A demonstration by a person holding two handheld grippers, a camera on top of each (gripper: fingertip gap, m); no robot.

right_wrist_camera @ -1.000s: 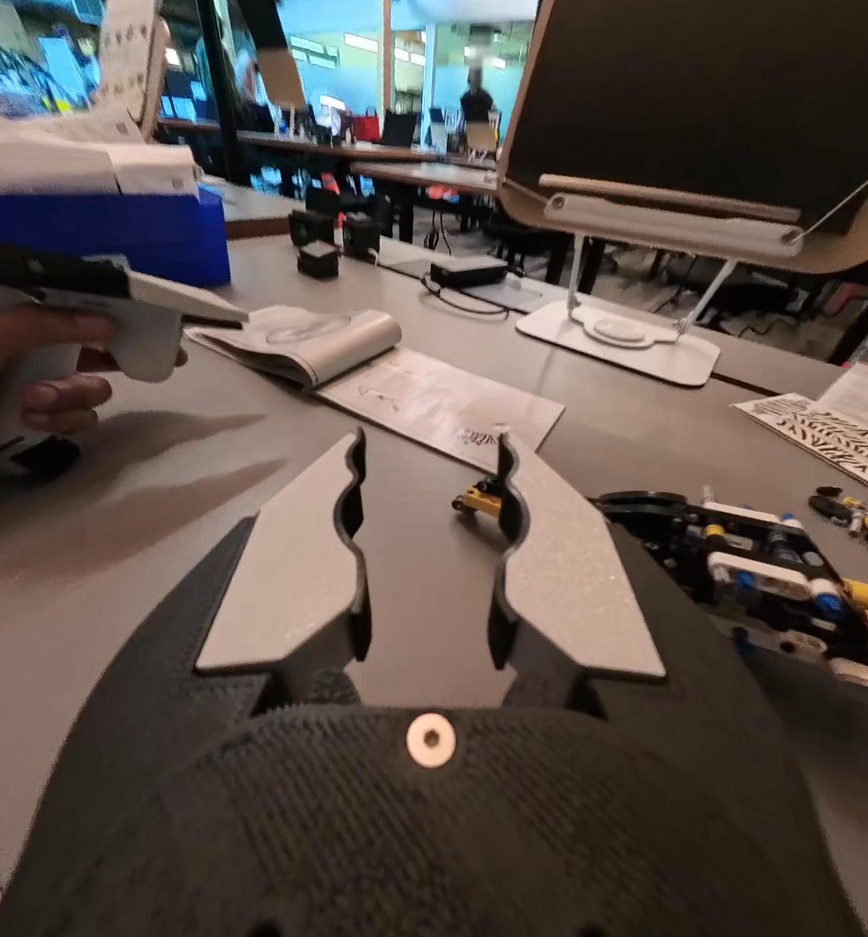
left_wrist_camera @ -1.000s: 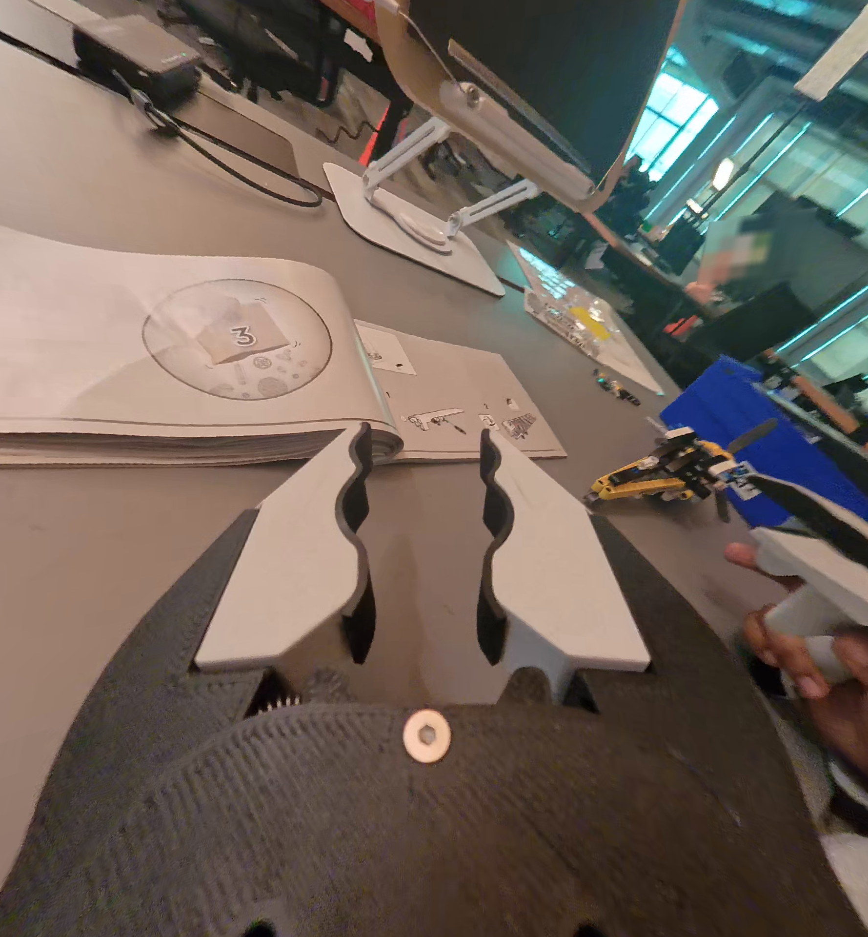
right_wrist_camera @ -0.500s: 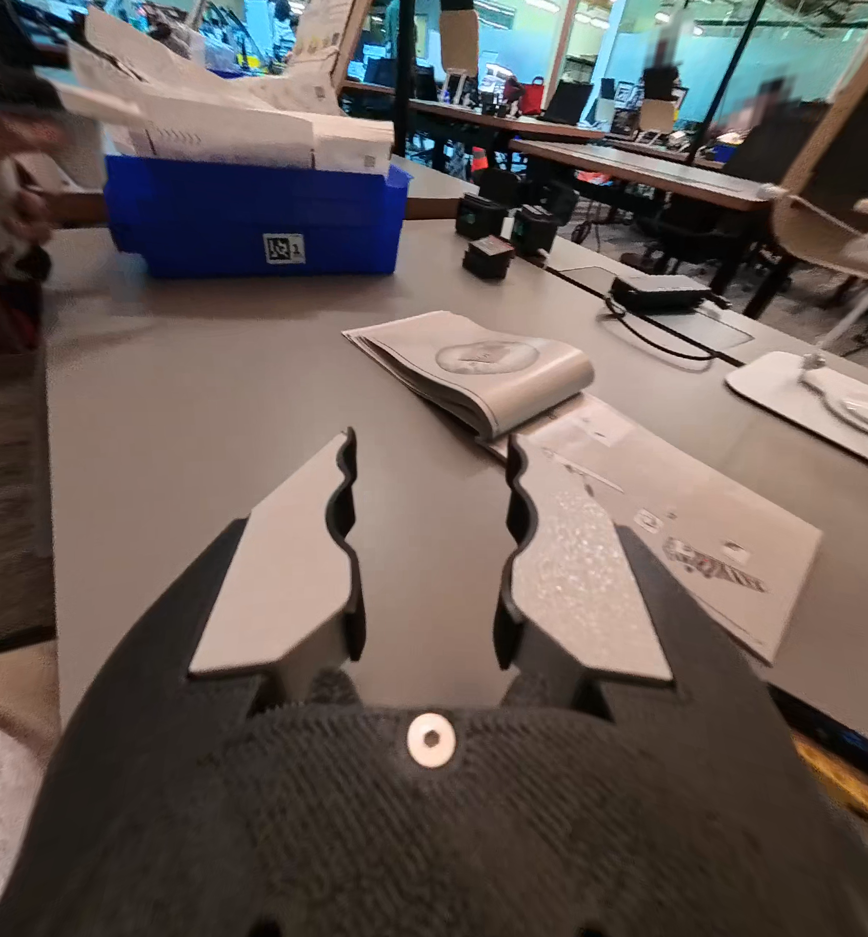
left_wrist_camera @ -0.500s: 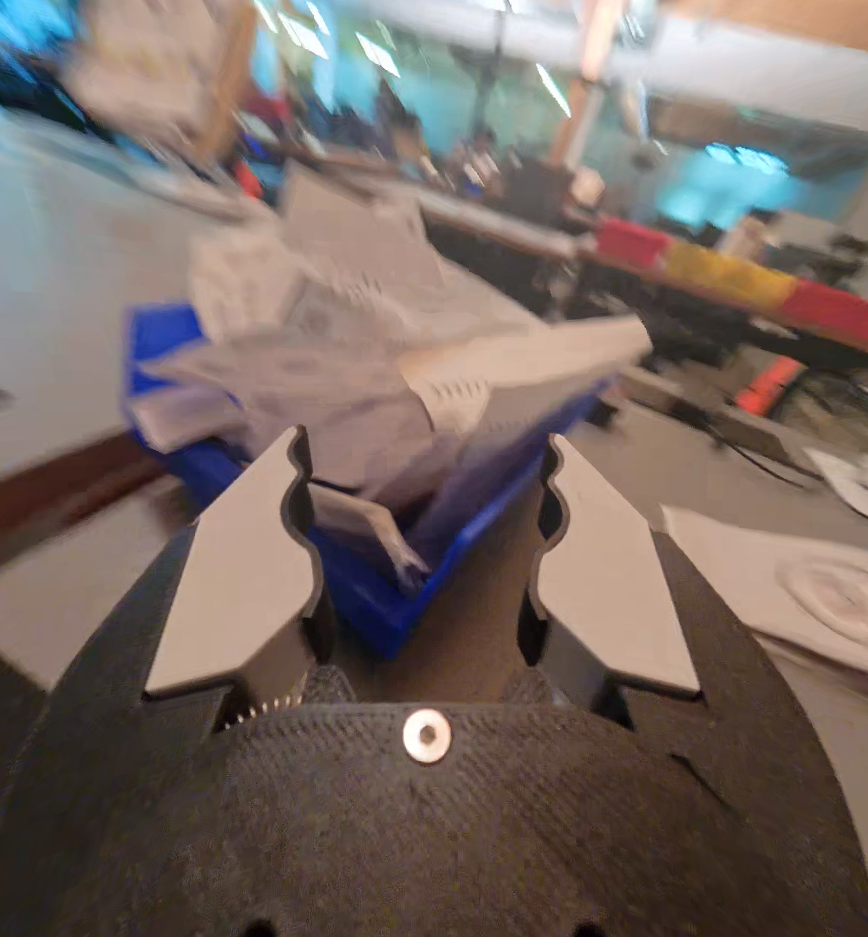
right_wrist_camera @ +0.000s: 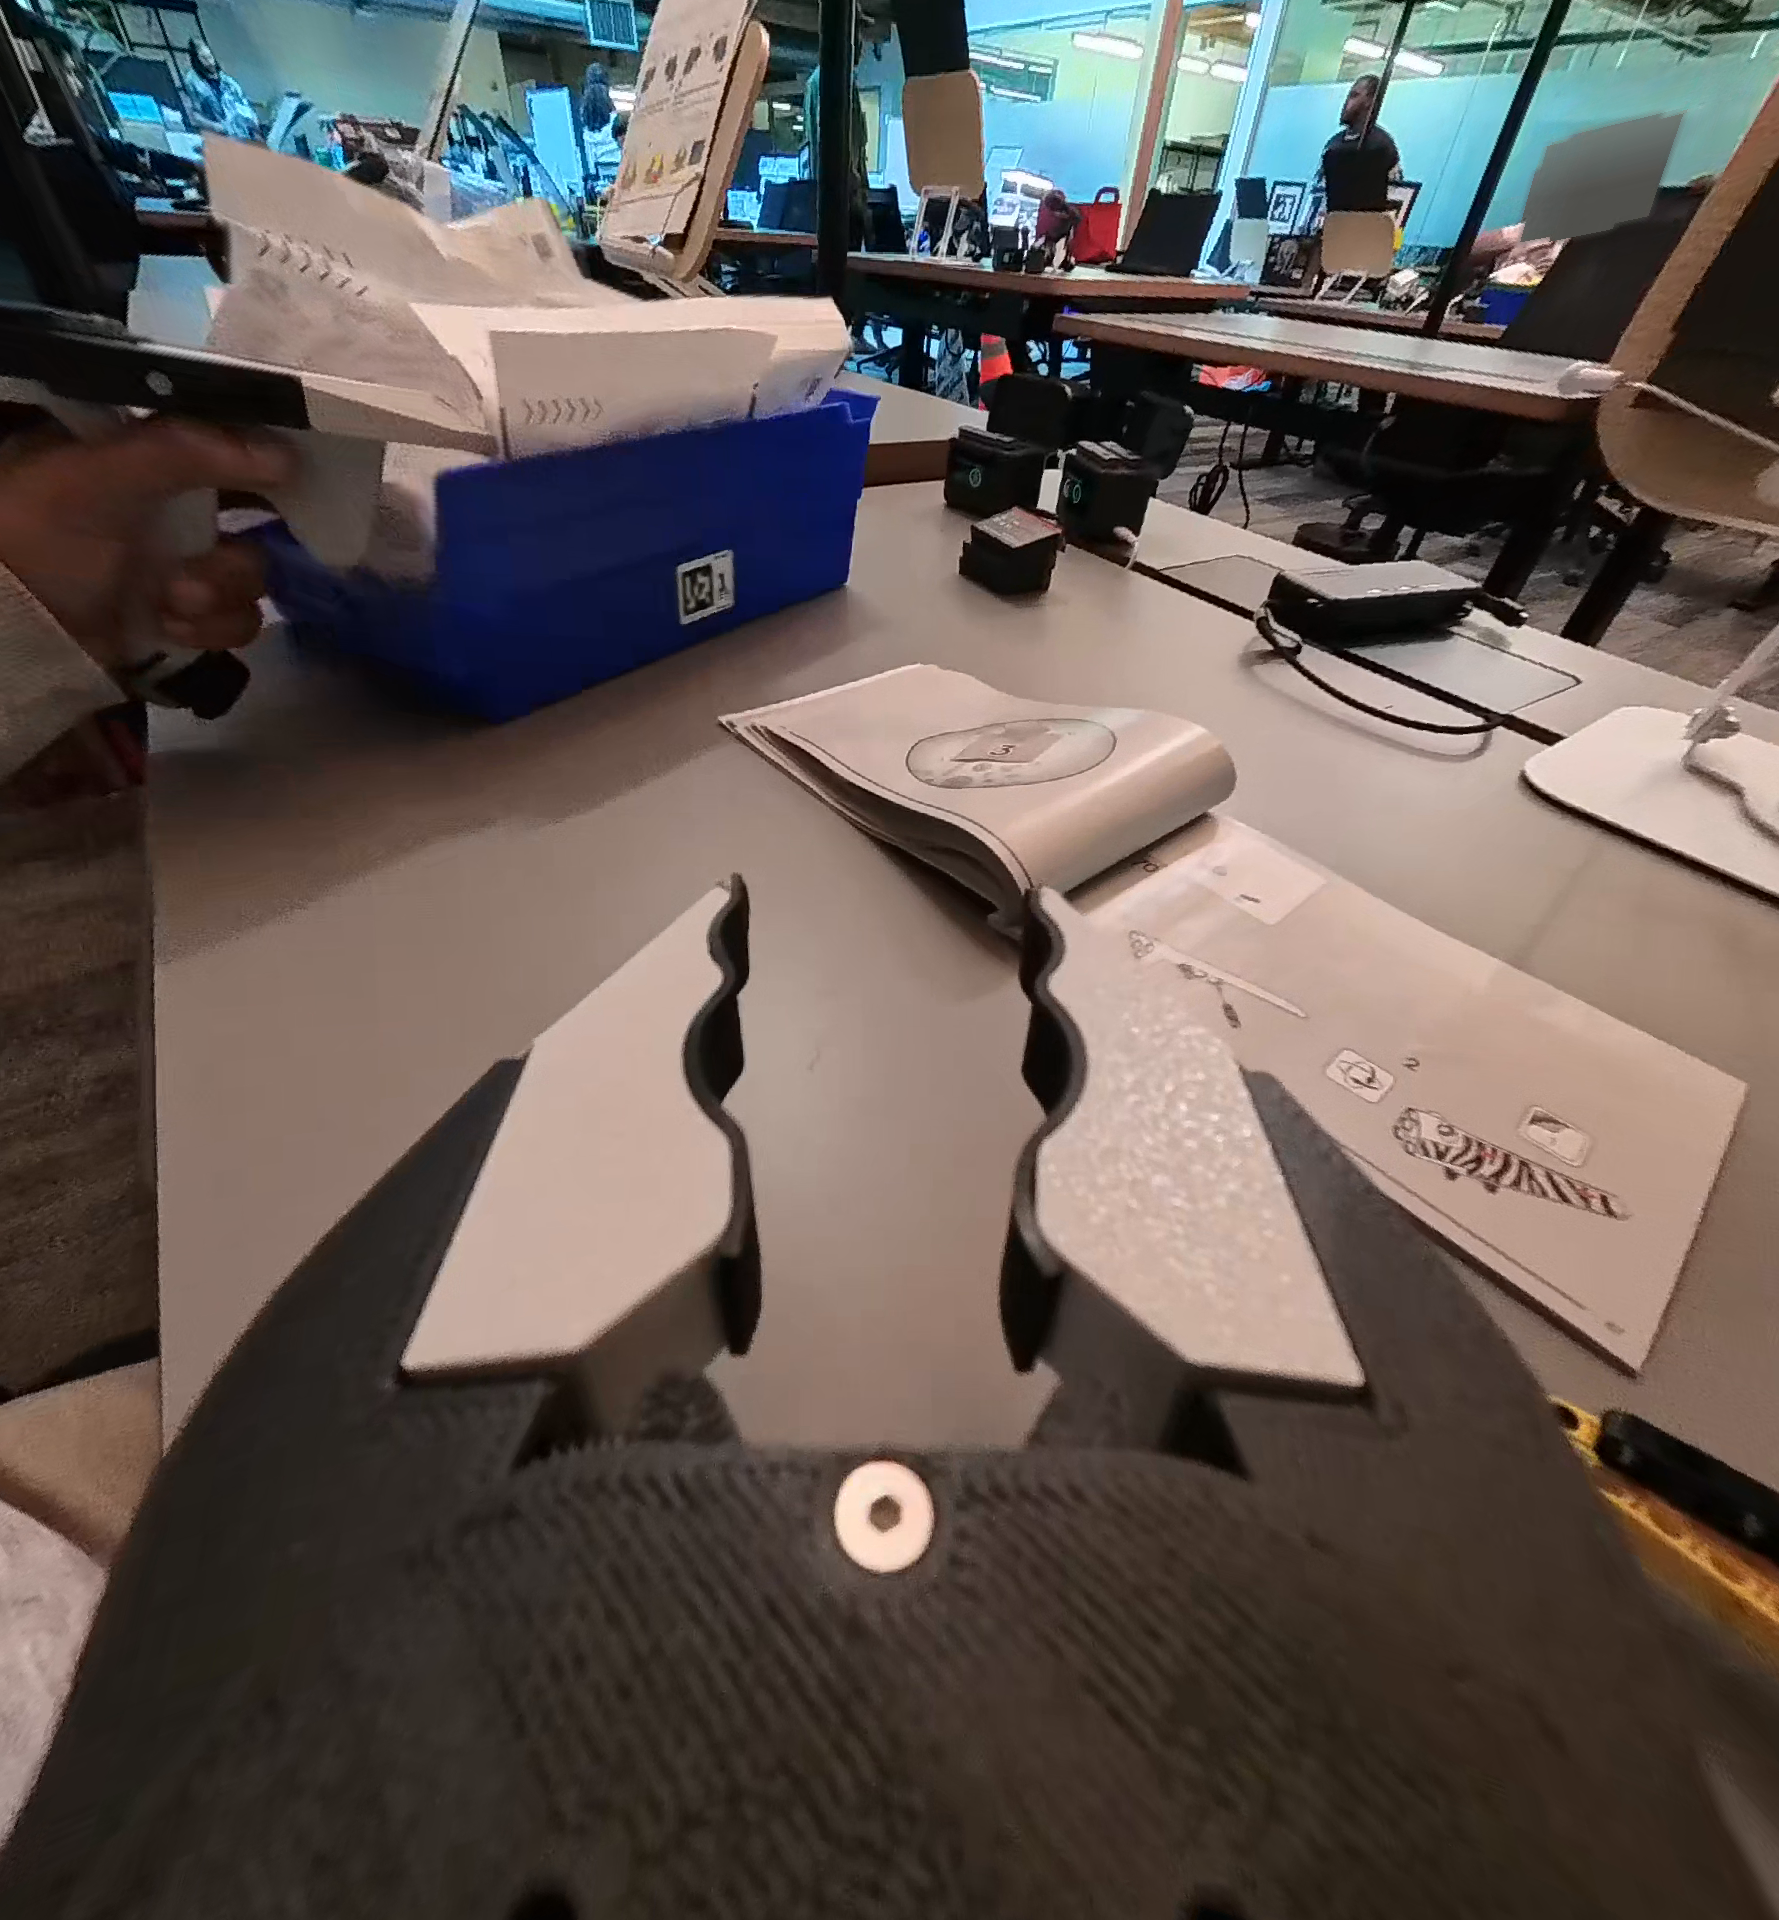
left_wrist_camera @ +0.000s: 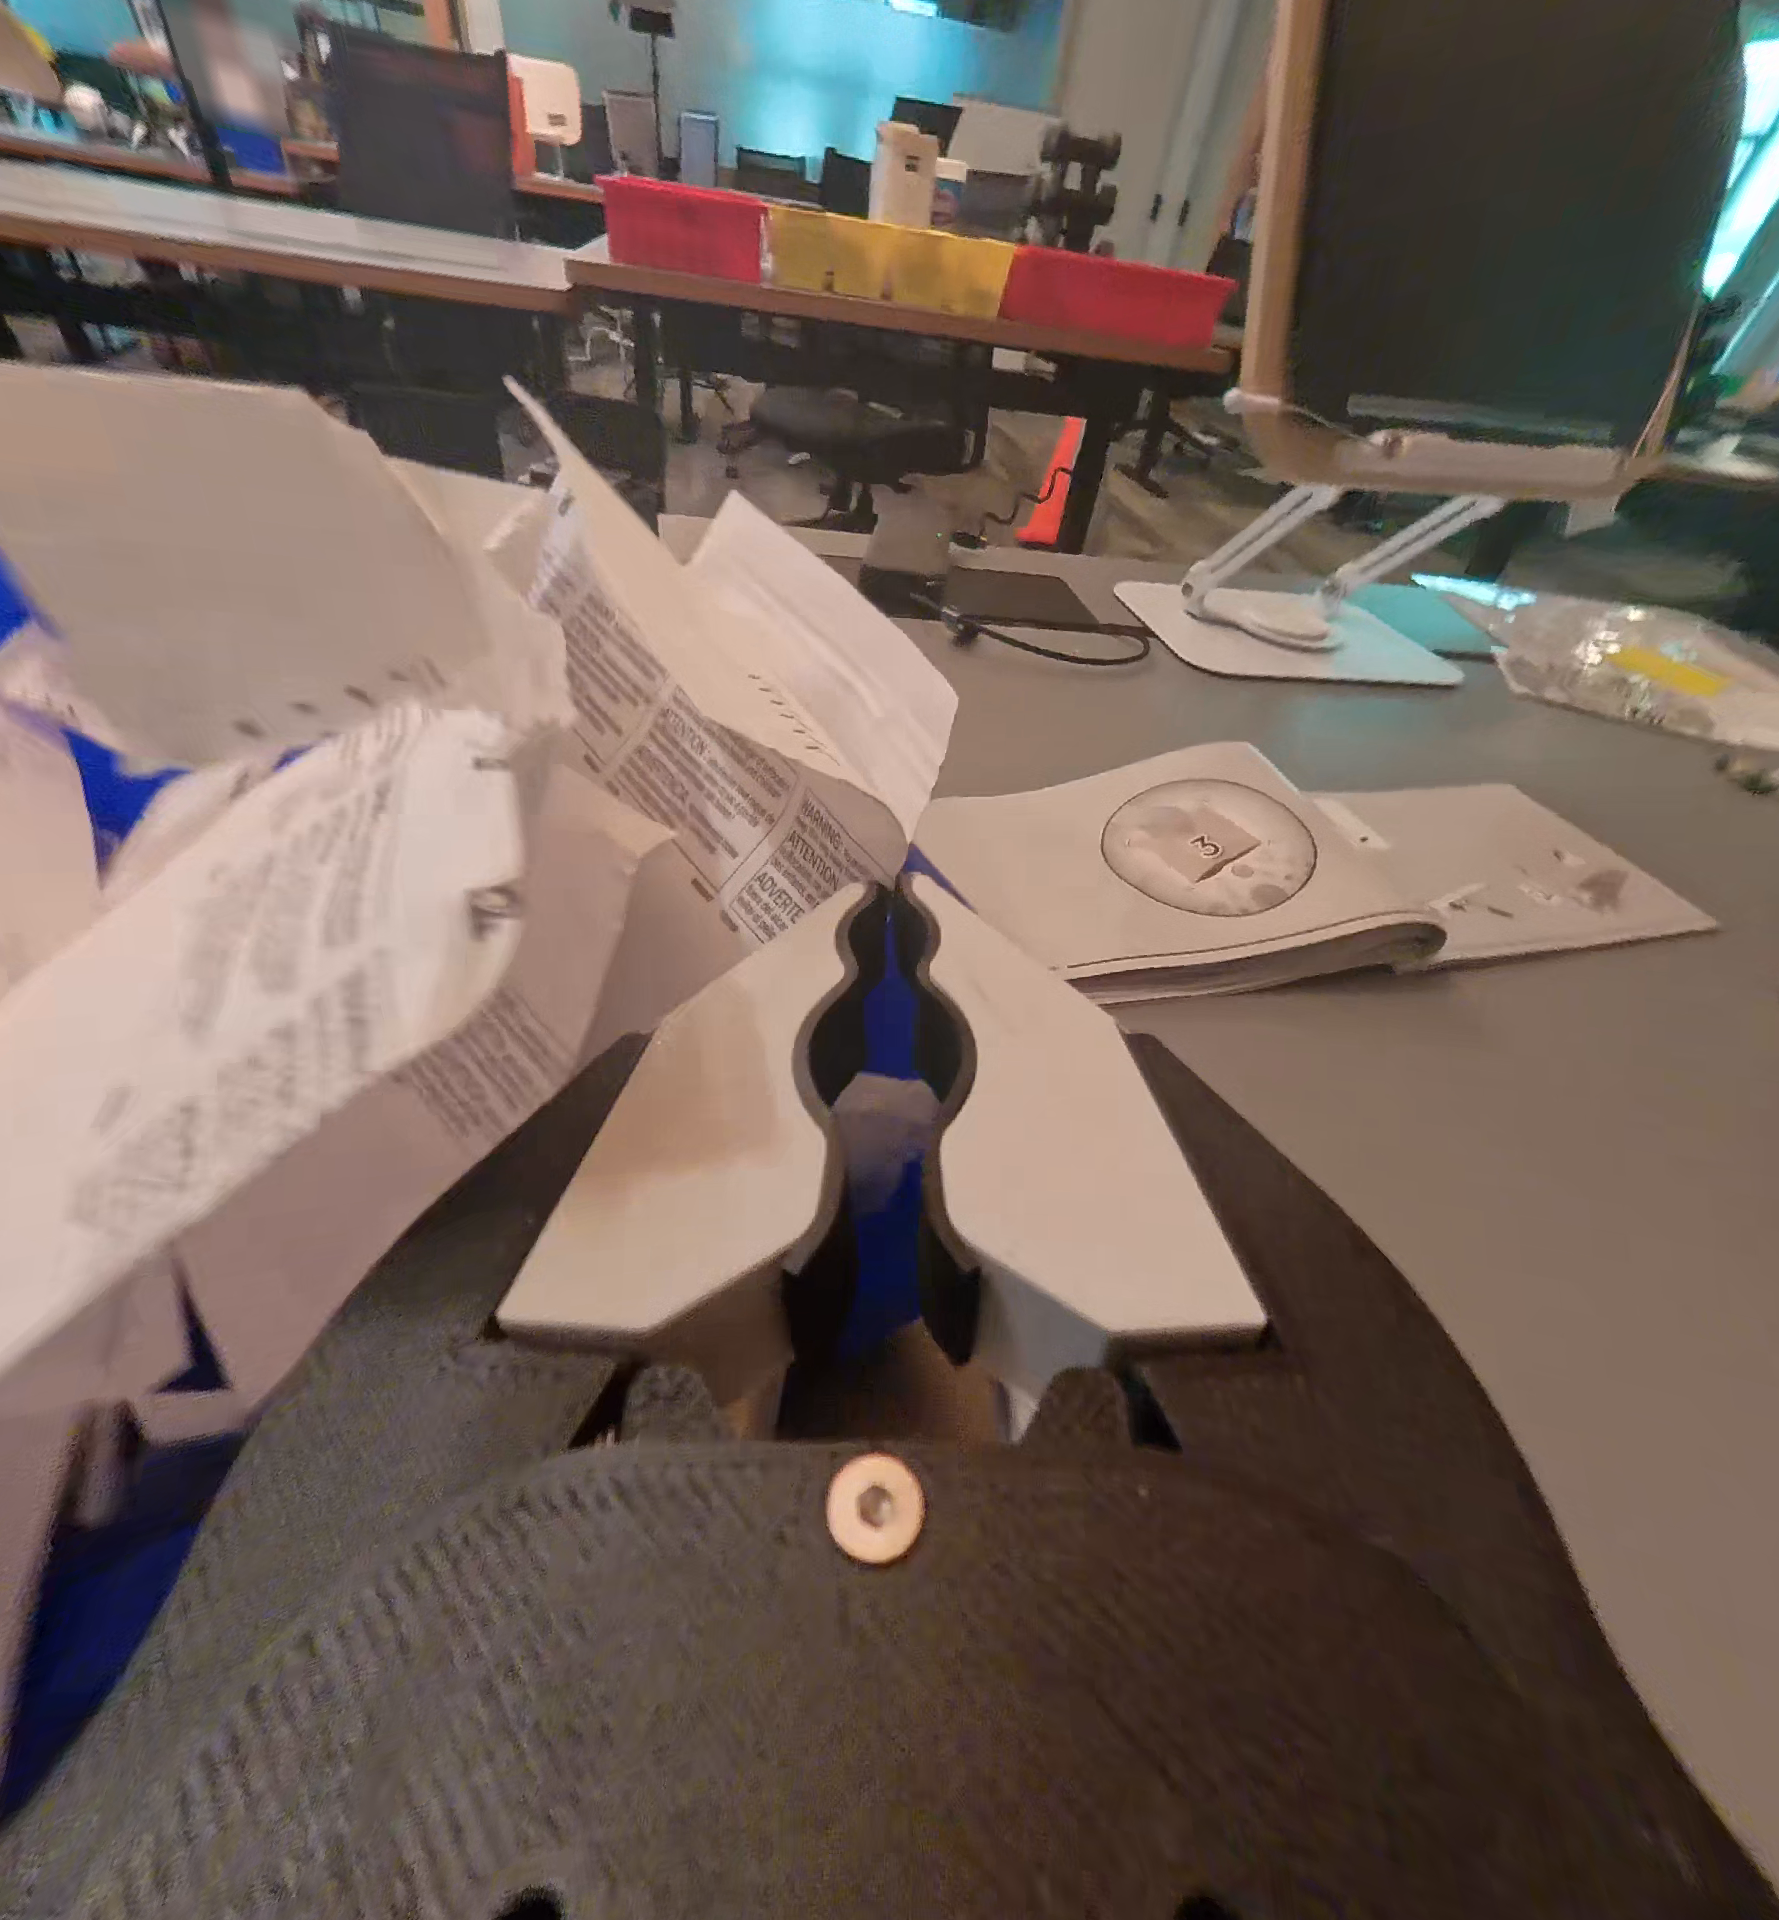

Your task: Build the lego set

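My left gripper [left_wrist_camera: 895, 896] is shut on the rim of a blue bin [left_wrist_camera: 883, 987] stuffed with white paper bags [left_wrist_camera: 739, 707]. In the right wrist view the bin [right_wrist_camera: 604, 540] stands at the table's far left, with the left gripper [right_wrist_camera: 386, 410] at its near-left corner. My right gripper [right_wrist_camera: 880, 914] is open and empty, low over the grey table, pointing at the open instruction booklet [right_wrist_camera: 1020, 769]. The booklet also shows in the left wrist view [left_wrist_camera: 1207, 852]. Part of the yellow and black lego model [right_wrist_camera: 1695, 1538] shows at the bottom right edge.
A white stand [right_wrist_camera: 1695, 790] holding a dark board is at the back right. A black power brick [right_wrist_camera: 1373, 603] with cable and small black boxes [right_wrist_camera: 1010, 551] lie behind the booklet. A clear bag of parts [left_wrist_camera: 1654, 675] lies far right. The table edge [right_wrist_camera: 152, 1039] runs along the left. About 30 centimeters separates my left fingertips from my right.
My left gripper swung from the booklet over to the blue bin and shut on its rim. My right gripper turned left, away from the lego model toward the booklet, and stayed open.
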